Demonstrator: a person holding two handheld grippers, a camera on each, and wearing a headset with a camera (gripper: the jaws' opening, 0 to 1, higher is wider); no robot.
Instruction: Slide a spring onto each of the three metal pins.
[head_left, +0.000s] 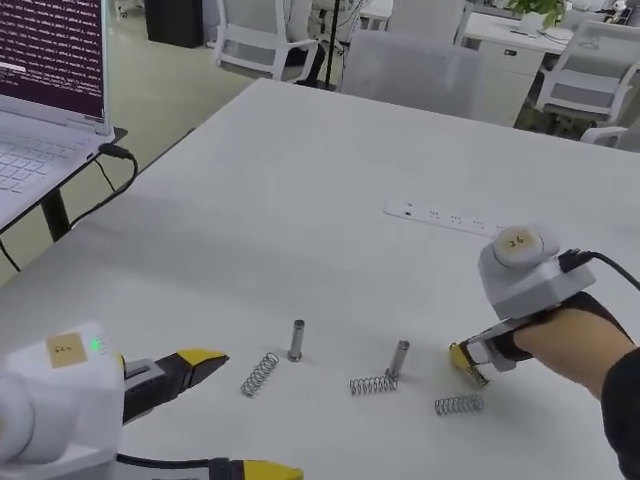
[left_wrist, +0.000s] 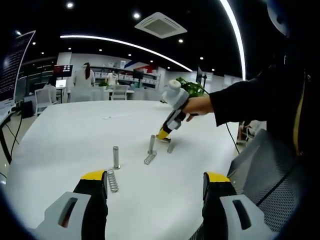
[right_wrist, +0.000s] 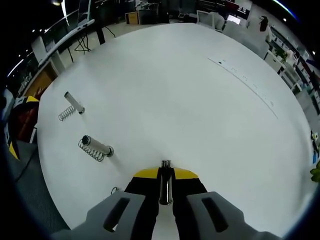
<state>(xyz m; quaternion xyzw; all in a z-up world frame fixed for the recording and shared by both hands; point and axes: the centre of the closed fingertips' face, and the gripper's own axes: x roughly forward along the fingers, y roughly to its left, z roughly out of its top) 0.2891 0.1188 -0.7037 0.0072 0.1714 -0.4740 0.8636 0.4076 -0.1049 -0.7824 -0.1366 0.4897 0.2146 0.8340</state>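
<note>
On the white tabletop (head_left: 300, 200), the right hand-held gripper (head_left: 468, 362) clamps a metal pin (right_wrist: 165, 182); the left hand-held gripper (head_left: 235, 415) gapes empty. The left pin (head_left: 296, 340) and middle pin (head_left: 400, 358) stand upright among three springs (head_left: 259, 373), likely light and squashy: best pinched gently mid-coil.

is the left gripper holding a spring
No, the left gripper is open, with nothing between its jaws.

Nothing is reading clearly: laptop screen (head_left: 50, 55) is showing blurred lines; round sticker (head_left: 516, 241) and yellow sticker (head_left: 64, 349) are carrying illegible scribbles.
</note>
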